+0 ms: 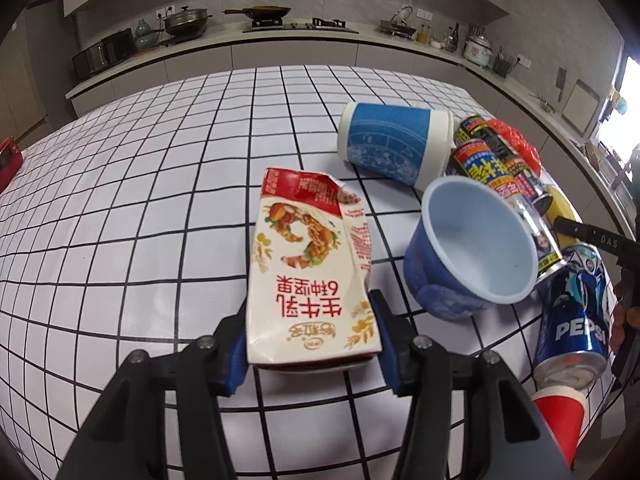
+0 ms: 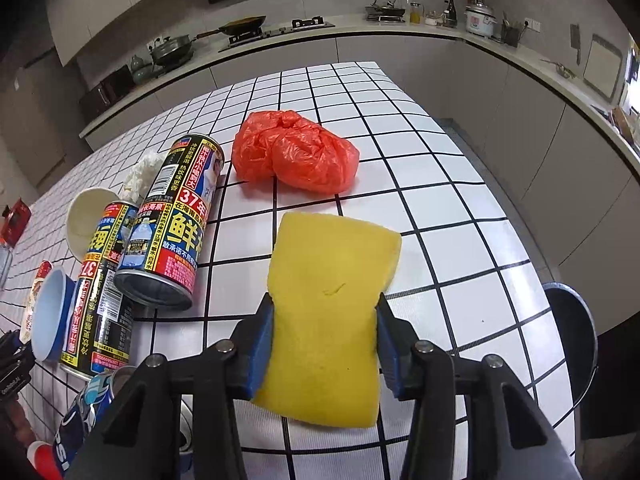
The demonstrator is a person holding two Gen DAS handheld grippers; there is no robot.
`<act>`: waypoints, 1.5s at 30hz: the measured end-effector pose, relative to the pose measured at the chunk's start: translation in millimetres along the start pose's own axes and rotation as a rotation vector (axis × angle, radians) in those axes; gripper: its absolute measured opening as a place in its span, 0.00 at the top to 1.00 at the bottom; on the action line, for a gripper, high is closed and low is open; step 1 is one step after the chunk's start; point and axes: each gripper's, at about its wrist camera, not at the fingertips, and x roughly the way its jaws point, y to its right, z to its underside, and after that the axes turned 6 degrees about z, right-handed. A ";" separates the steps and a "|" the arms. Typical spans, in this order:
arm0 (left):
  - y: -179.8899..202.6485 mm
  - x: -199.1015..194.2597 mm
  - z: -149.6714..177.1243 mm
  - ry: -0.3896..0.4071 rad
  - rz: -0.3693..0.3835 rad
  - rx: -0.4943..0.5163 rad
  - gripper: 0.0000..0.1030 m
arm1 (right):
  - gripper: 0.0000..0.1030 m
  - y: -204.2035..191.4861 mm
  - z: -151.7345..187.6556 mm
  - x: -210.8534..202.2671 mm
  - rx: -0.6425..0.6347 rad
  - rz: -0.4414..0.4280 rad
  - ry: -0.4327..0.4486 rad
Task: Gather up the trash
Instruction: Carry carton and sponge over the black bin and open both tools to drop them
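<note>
A crumpled white and red milk carton (image 1: 308,264) lies on the white tiled table (image 1: 140,200), and my left gripper (image 1: 310,312) is shut on its near end, blue pads pressing both sides. My right gripper (image 2: 324,308) is shut on a yellow sponge (image 2: 332,272), which bulges between the pads. A crumpled red plastic bag (image 2: 296,156) lies beyond the sponge. Two printed drink cans (image 2: 172,224) (image 2: 100,288) lie to the sponge's left.
Right of the carton are a tipped blue bowl (image 1: 476,244), a lying blue cup (image 1: 394,142), a Pepsi can (image 1: 576,312) and a red cup (image 1: 560,412). A wad of white tissue (image 2: 140,172) sits behind the cans. A dark round stool (image 2: 572,344) stands past the table's right edge.
</note>
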 end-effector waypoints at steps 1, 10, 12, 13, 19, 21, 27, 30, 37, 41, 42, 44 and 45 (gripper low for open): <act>0.4 -1.8 0.0 0.005 0.001 -0.003 0.48 | 0.54 1.2 0.3 -1.1 0.005 -0.002 0.004; 3.9 -30.8 -1.2 0.069 0.004 -0.008 0.49 | 0.54 10.4 2.9 -20.6 0.046 -0.046 0.042; 5.2 -39.1 -3.5 0.086 0.005 -0.006 0.49 | 0.54 13.2 3.2 -25.3 0.054 -0.052 0.048; 6.6 -41.3 -4.5 0.093 0.005 -0.006 0.49 | 0.54 14.3 3.3 -27.5 0.060 -0.057 0.050; 15.6 -62.2 -7.4 0.138 0.026 -0.012 0.49 | 0.54 20.7 6.2 -42.4 0.083 -0.067 0.072; 20.5 -70.1 -8.1 0.151 0.030 -0.013 0.49 | 0.54 25.3 8.7 -50.8 0.089 -0.073 0.079; 55.5 -97.4 -7.6 0.211 0.004 -0.027 0.49 | 0.54 50.3 9.9 -65.6 0.090 -0.118 0.103; 82.7 -108.7 -4.5 0.238 -0.020 -0.030 0.49 | 0.54 71.9 9.0 -67.6 0.090 -0.161 0.111; 175.5 -114.7 8.8 0.263 -0.065 -0.086 0.49 | 0.54 155.7 7.2 -69.6 0.046 -0.266 0.118; 241.3 -100.3 15.7 0.254 -0.022 -0.108 0.49 | 0.54 219.5 10.2 -71.2 0.032 -0.274 0.115; 257.1 -94.4 16.6 0.246 -0.006 -0.106 0.49 | 0.54 241.5 12.0 -70.1 0.036 -0.267 0.106; 288.5 -78.9 15.6 0.221 0.047 -0.099 0.49 | 0.54 269.1 15.4 -68.4 0.050 -0.250 0.093; 302.7 -71.2 14.6 0.209 0.065 -0.089 0.49 | 0.54 286.2 18.4 -66.9 0.061 -0.234 0.083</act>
